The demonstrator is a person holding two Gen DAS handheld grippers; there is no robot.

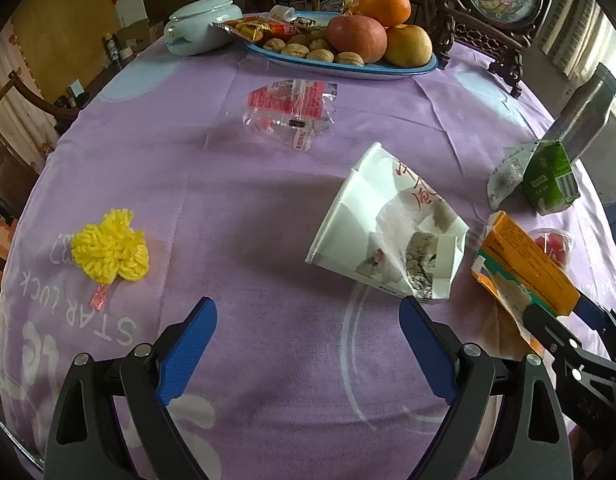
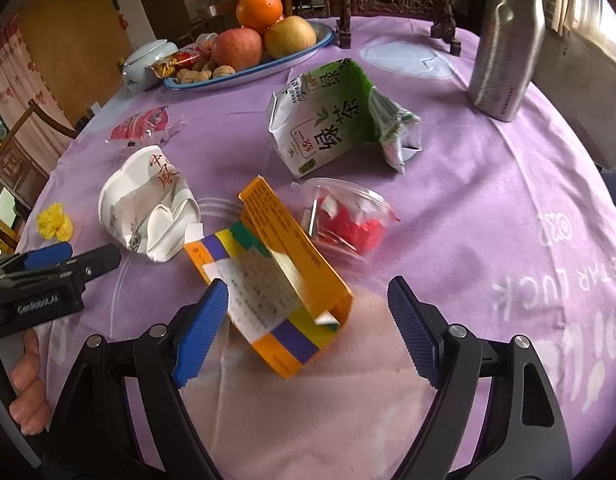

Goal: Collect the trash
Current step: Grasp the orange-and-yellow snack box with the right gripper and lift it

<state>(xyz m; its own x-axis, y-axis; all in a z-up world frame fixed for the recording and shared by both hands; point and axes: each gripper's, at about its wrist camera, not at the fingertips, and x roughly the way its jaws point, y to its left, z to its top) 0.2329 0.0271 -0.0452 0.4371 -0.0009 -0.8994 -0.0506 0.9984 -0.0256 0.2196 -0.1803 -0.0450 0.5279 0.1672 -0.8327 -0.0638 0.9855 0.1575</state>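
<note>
orange box (image 2: 280, 276) lies between wide-open right tool (image 2: 308, 316) pads, ungripped; left tool (image 1: 308, 344) open, empty.

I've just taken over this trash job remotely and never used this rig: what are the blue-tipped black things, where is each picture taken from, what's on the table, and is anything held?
No robot arm here: a person holds a two-finger tool in each hand, each with a camera looking along its fingers. One picture comes from the left tool, the other from the right tool. Both stand open and hold nothing.

On the purple tablecloth lies the trash: a crushed paper cup, a clear wrapper, a torn orange box, a green tea bag and a plastic cup with red scraps. The orange box sits between the right tool's fingers, but I cannot tell whether either touches it.

There is also a yellow yarn flower, a fruit plate, a lidded pot and a metal bottle.
</note>
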